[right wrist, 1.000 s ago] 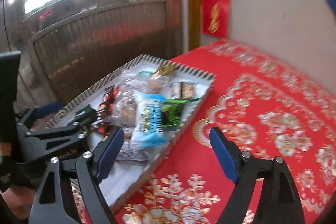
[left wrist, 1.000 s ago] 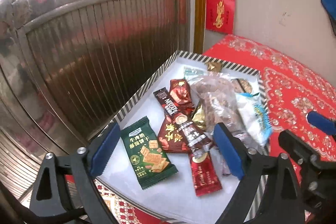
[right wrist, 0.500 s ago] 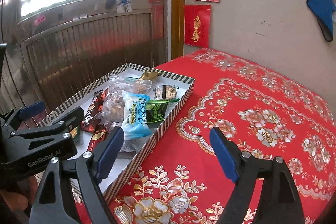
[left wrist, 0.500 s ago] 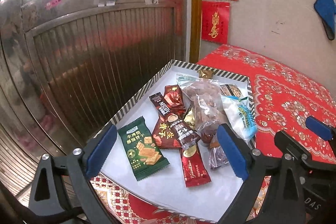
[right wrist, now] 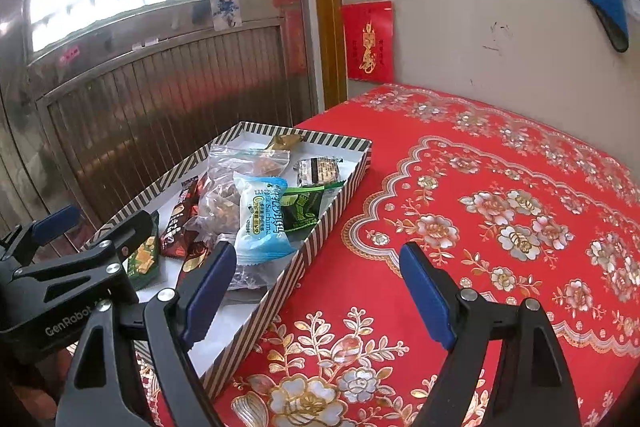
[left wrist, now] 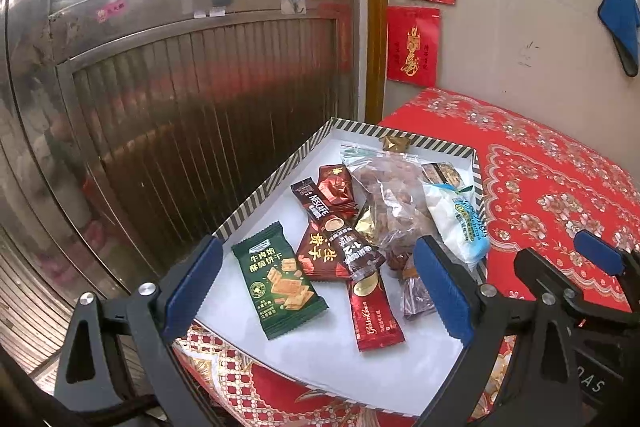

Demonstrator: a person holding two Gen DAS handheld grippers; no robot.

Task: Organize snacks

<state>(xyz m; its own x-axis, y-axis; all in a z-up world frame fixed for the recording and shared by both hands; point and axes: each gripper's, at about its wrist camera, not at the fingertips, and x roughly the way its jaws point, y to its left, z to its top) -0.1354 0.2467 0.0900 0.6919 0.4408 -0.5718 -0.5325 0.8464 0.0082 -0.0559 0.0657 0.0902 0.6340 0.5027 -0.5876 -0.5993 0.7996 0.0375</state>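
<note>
Sitting in the striped tray (left wrist: 280, 175) at the left edge of the red tablecloth (right wrist: 480, 219), your snacks are heaped toward its far right side: clear nut bag (left wrist: 394, 195), blue-white packet (left wrist: 460, 223), dark green packet (right wrist: 304, 205) by the right wall, gold candy (left wrist: 394, 143) at the far wall. Green biscuit pack (left wrist: 278, 281) lies flat alone near the tray's near left corner; Nescafe stick (left wrist: 334, 227) overlaps a red-brown packet (left wrist: 320, 255), red Golden Crown stick (left wrist: 374, 311) just in front. Your left gripper (left wrist: 316, 291) hangs over the tray's near end, jaws wide apart, holding nothing. Your right gripper (right wrist: 320, 291) hovers above the tray's right wall and cloth, also spread wide, nothing between the pads.
</note>
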